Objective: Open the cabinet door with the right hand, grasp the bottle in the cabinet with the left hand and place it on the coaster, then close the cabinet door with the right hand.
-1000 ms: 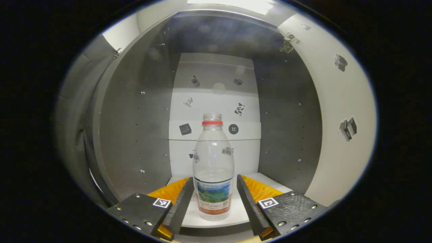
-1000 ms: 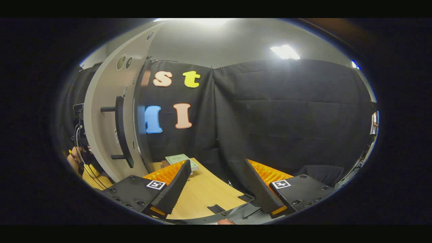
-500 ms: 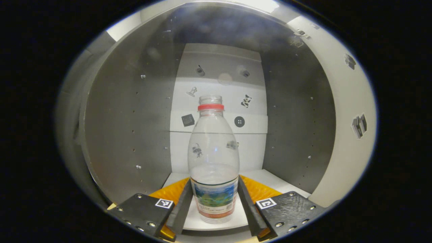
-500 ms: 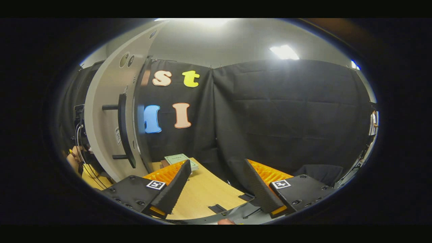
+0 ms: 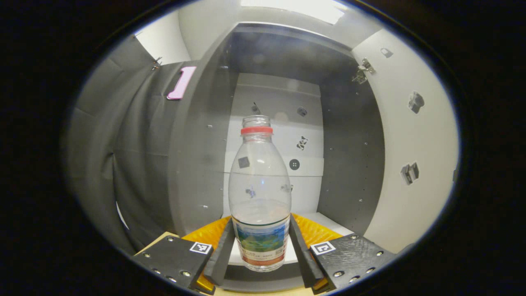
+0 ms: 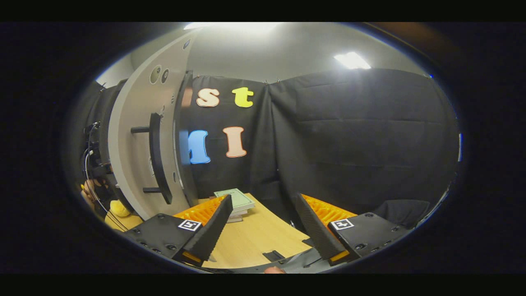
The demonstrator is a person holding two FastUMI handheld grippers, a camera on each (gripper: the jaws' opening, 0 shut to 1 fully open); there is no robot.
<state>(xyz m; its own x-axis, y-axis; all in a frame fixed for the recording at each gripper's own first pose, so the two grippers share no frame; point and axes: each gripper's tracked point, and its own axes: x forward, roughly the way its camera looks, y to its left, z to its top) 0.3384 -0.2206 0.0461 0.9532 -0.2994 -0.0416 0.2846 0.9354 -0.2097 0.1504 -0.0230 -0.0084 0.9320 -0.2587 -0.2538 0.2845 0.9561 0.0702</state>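
A clear plastic bottle point(image 5: 259, 185) with a red neck ring, no cap and a picture label stands upright between the fingers of my left gripper point(image 5: 261, 224). Both fingers press on its lower sides, so the gripper is shut on it. The bottle is at the front edge of the grey cabinet point(image 5: 197, 156), whose white floor shows just behind it. The open door's white inner face point(image 5: 411, 135) is on the right. In the right gripper view my right gripper point(image 6: 264, 198) is open in the air with nothing between its fingers. To its left stands the open door point(image 6: 131, 144) with its black bar handle point(image 6: 158, 158).
A wooden table point(image 6: 254, 238) lies below the right gripper, with a small stack of books point(image 6: 235, 200) at its far edge. A yellow object point(image 6: 119, 209) and a person's hand point(image 6: 88, 193) show past the door's lower left. Black cloth walls stand behind.
My left gripper has shut on the bottle and drawn back from the cabinet with it, so more of the cabinet's outside shows. The right gripper's view has shifted slightly.
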